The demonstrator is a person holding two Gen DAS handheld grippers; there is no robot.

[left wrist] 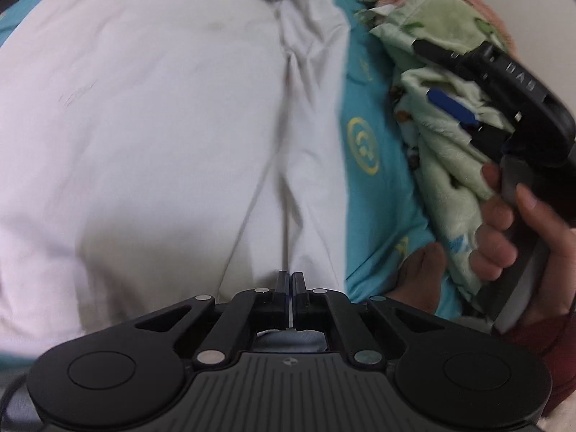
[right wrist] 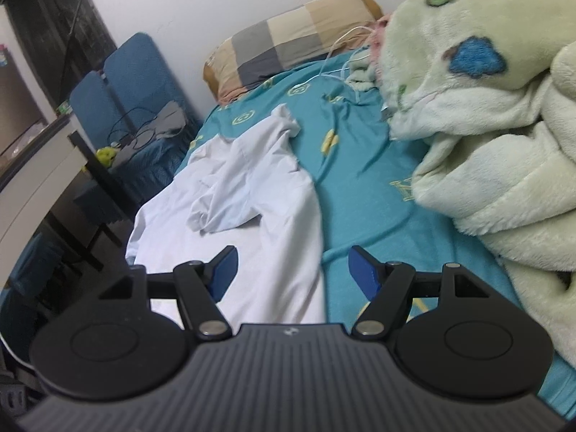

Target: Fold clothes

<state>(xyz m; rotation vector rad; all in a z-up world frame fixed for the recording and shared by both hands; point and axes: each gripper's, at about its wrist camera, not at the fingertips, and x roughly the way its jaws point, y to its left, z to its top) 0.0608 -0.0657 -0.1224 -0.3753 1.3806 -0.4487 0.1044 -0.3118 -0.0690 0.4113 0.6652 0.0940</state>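
The left tongs (left wrist: 290,280) were clenched, their pads pressed together with only a thin pale line between them; whether that line was a pinched fold of cloth could not be told. No earlier view bears on how they came to be so. The right tongs (right wrist: 291,271) stood released, blue pads (right wrist: 225,273) wide apart and nothing between them.

The white shirt (left wrist: 144,126) lay spread on the bed (right wrist: 360,180), over a teal sheet printed with yellow marks. From the left tongs it lay directly ahead and below, filling most of that view, with a long crease or seam running straight away from the tips. From the right tongs it lay ahead and to the left, its long axis running away toward the checked pillow (right wrist: 288,43), with a sleeve (right wrist: 223,205) bunched and folded back across the body of the garment. The shirt's near hem reached under the left pad of the right tongs.

The left tongs were judged the nearer to the cloth, sitting right at its near edge. The right tongs, held in a hand (left wrist: 514,223), were off to the shirt's right side, close against a heaped green fleece blanket (right wrist: 486,126), which a fold toward that side could foul.
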